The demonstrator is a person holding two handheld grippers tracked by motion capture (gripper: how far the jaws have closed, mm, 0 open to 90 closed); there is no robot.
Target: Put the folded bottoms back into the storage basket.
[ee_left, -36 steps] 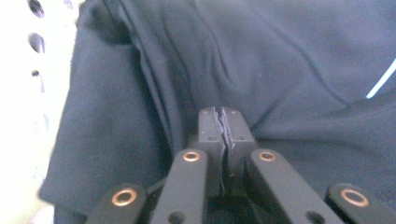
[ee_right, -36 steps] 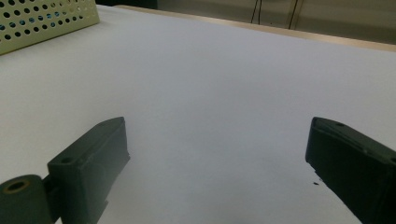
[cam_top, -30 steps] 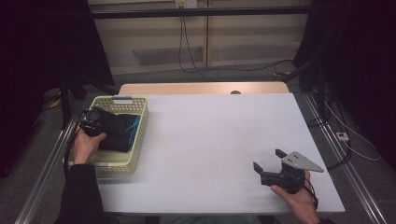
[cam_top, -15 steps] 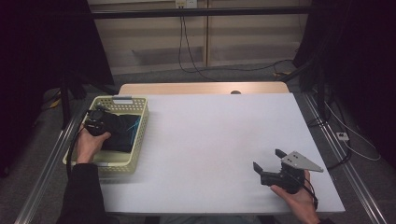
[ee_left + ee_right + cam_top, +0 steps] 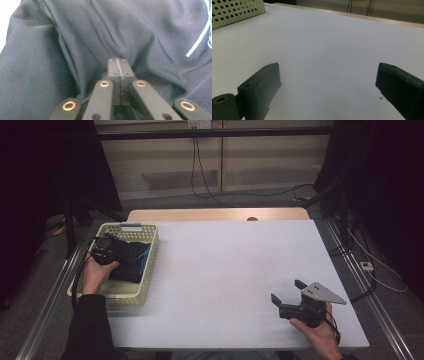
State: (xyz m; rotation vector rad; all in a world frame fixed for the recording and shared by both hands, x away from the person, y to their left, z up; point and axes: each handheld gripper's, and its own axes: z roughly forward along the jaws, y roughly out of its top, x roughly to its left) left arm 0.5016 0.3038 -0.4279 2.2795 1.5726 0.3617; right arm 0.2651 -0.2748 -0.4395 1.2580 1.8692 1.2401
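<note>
A dark garment (image 5: pixel 131 260) with thin light-blue lines lies in a pale yellow perforated basket (image 5: pixel 150 251) at the table's left. My left gripper (image 5: pixel 106 251) is inside the basket at the garment's left part. In the left gripper view its jaws are pressed together at the tips (image 5: pixel 119 65), and folds of the dark garment (image 5: pixel 75 32) converge there. My right gripper (image 5: pixel 288 292) rests low over the white table near the front right, open with nothing between its fingers. In the right gripper view the open gripper (image 5: pixel 329 82) faces bare white table.
The white table (image 5: pixel 225 265) spans the middle, with a wooden strip (image 5: pixel 215 215) along its far edge. A corner of the basket (image 5: pixel 237 10) appears far left in the right gripper view. Metal rails run along both table sides, and cables lie on the floor beyond.
My left gripper has shifted slightly to the right on the garment inside the basket. The right gripper has not moved.
</note>
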